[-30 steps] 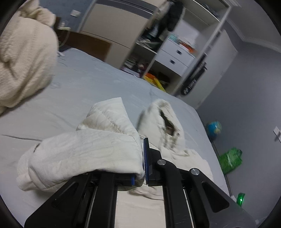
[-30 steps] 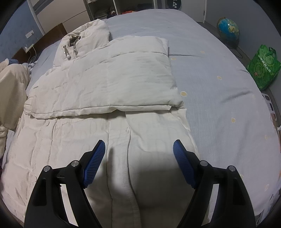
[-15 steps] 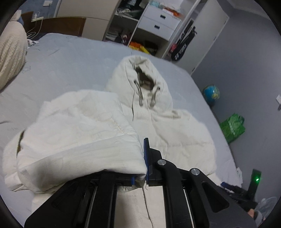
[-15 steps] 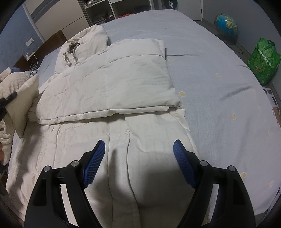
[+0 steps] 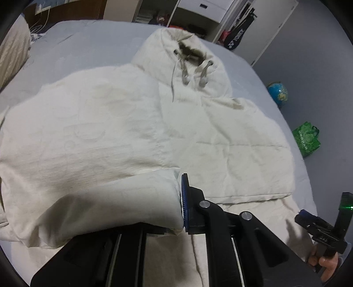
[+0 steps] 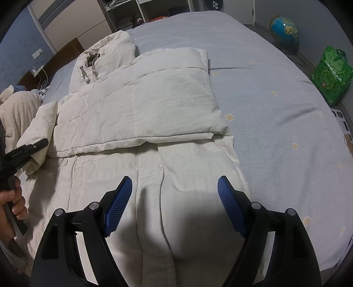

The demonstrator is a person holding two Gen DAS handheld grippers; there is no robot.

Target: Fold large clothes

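Note:
A cream hooded padded jacket (image 6: 136, 106) lies spread on the bed, hood (image 5: 189, 57) at the far end. One sleeve (image 6: 176, 95) lies folded across its chest. My left gripper (image 5: 179, 205) is shut on the cuff of the other sleeve (image 5: 88, 141) and holds it raised over the jacket's left side; its left finger is hidden under the cloth. It also shows at the left edge of the right wrist view (image 6: 24, 150). My right gripper (image 6: 174, 198) is open and empty above the jacket's lower front, and shows at the right edge of the left wrist view (image 5: 320, 229).
The bed has a pale blue sheet (image 6: 275, 92). A knitted cream blanket (image 6: 15, 110) is heaped at its far left. On the floor to the right stand a globe (image 6: 283, 24) and a green bag (image 6: 331, 75). Shelves and drawers (image 5: 211, 8) stand beyond the bed.
My left gripper has carried the sleeve in over the jacket, toward its middle, with the hood now in full view. My right gripper has stayed open over the lower front.

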